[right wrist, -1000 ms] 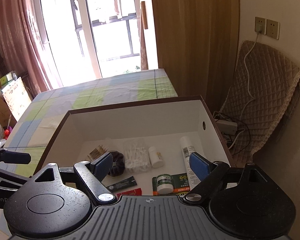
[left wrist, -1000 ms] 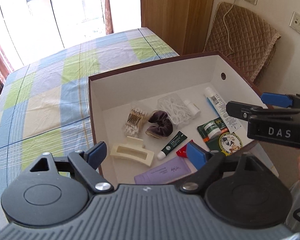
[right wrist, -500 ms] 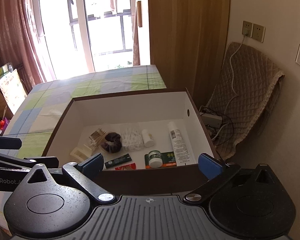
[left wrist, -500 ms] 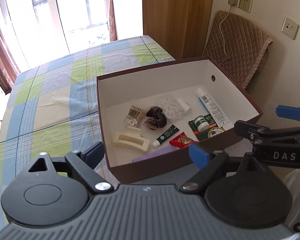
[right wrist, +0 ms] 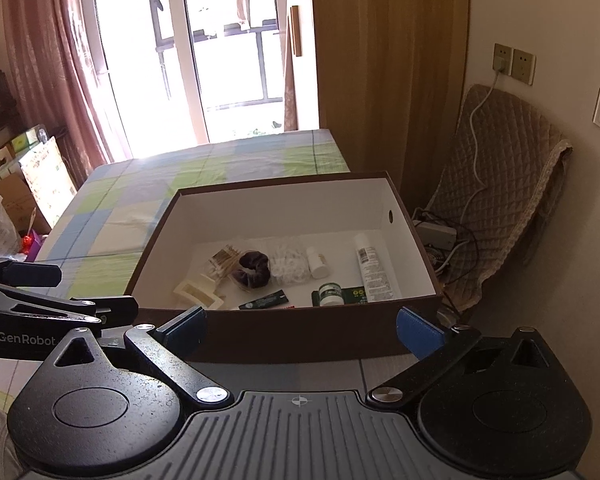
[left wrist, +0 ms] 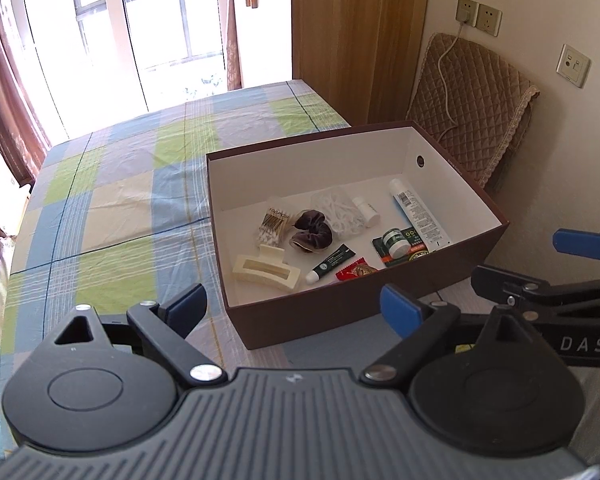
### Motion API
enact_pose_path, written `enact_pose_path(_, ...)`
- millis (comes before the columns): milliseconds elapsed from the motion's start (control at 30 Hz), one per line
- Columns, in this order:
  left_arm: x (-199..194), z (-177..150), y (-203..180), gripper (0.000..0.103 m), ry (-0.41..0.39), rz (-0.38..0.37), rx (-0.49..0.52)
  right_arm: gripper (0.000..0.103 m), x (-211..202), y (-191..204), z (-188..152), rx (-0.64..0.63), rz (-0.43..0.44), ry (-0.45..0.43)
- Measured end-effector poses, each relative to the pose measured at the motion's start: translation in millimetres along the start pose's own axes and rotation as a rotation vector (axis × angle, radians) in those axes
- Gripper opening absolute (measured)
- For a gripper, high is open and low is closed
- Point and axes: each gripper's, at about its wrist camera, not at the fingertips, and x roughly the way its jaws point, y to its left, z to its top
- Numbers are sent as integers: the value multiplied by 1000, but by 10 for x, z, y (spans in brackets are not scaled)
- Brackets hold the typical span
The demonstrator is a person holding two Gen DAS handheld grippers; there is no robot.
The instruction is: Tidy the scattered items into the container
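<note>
**Grippers spread and empty before a filled shoebox**

Toiletries and hair things lie together on the white floor of the brown cardboard box with a white lining point(left wrist: 340, 312), which sits on the blue, green and cream checked cloth point(left wrist: 116, 200) covering the table. The left gripper point(left wrist: 296, 308) hangs in front of the box's near wall, its two blue-padded fingers point(left wrist: 186, 308) spread wide with nothing between them. The right gripper point(right wrist: 302, 328) is likewise held wide apart and grasps nothing, poised just short of the same near wall.

Inside the box, the cream plastic claw hair clip point(left wrist: 266, 270) lies nearest the front left corner. Behind it rests the clear packet of cotton swabs point(left wrist: 274, 224), touching the dark brown velvet scrunchie point(left wrist: 312, 234). Beside the scrunchie lies a clear bag of white floss picks point(left wrist: 338, 210), then a small white bottle point(left wrist: 366, 210). A long white tube with printed label point(left wrist: 418, 214) lies along the right wall. A small green-capped jar point(left wrist: 394, 242) sits on a dark green sachet point(left wrist: 410, 248). A slim dark green tube with a white cap point(left wrist: 330, 264) and a red foil packet point(left wrist: 356, 270) lie near the front wall.

A quilted brown cover point(left wrist: 472, 104) leans against the wall behind the box, under two wall sockets point(left wrist: 478, 16).
</note>
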Motion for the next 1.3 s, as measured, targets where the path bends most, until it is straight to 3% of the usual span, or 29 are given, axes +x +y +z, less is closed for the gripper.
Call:
enact_pose_path(633, -157, -187, -118, 95, -11, 35, 32, 103, -174, 5, -112, 15, 0, 5)
enact_pose_path(1000, -110, -279, -171, 95, 35, 46, 63, 103, -180, -8, -202, 25, 14, 29)
enact_pose_path(1300, -8, -319, -112, 95, 103, 21, 12, 103, -104, -8, -260, 34, -8, 62)
